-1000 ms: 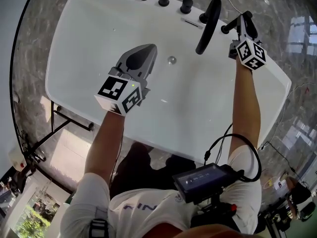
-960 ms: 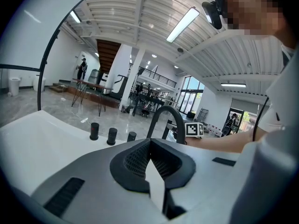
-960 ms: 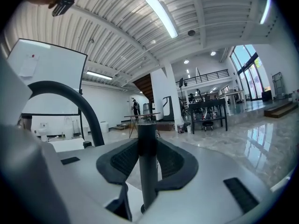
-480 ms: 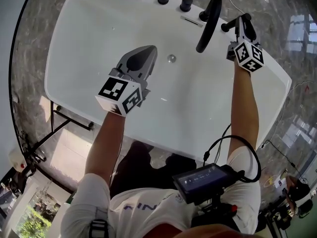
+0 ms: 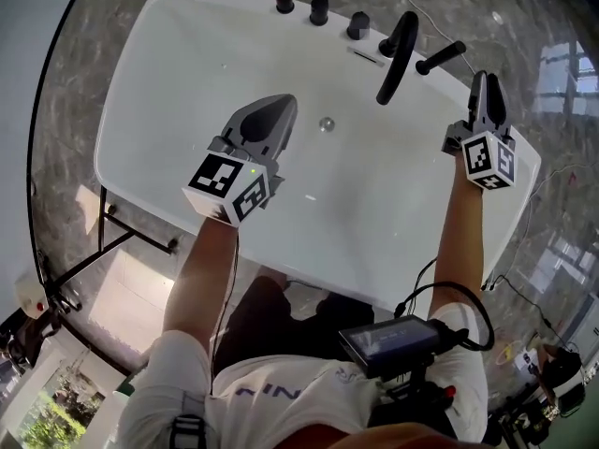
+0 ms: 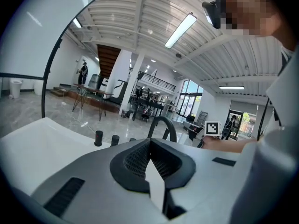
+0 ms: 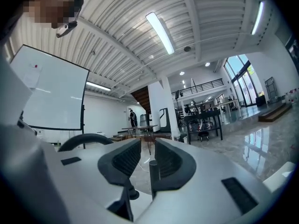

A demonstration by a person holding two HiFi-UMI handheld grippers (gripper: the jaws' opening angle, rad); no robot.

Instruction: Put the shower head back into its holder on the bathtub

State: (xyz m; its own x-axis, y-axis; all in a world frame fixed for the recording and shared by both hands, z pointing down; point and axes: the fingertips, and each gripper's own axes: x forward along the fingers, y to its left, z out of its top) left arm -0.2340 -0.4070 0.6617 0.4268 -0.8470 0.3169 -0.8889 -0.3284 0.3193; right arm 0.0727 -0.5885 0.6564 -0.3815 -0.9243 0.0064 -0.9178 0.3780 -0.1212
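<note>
Right gripper [image 5: 487,84] [image 7: 147,148]: jaws apart with a clear gap, having just closed in a little. Nothing is between the pads. It is held level above the right end of the bathtub [image 5: 187,110] and touches no fitting. Its marker cube [image 5: 489,160] faces the head view and also shows at the edge of the left gripper view.

Left gripper [image 5: 278,101] [image 6: 149,143]: jaws clenched tip to tip and empty. It is tilted slightly down over the middle of the basin, near the drain [image 5: 327,123].

Shower head [image 5: 440,58]: a black rod lying tilted on the tub's far rim, just beside the spout and apart from the right gripper. Whether it is seated in a holder cannot be made out.

Spout [image 5: 398,45] [image 6: 161,125]: black and arched, rising from the same rim.

Knobs [image 5: 319,10] [image 6: 98,137]: three, black, in a row along the far rim to the left of the spout.

Bathtub: white and oval, standing on a glossy marbled floor [image 5: 75,73].

Forearms [image 5: 201,279]: bare, reaching over the near rim.
</note>
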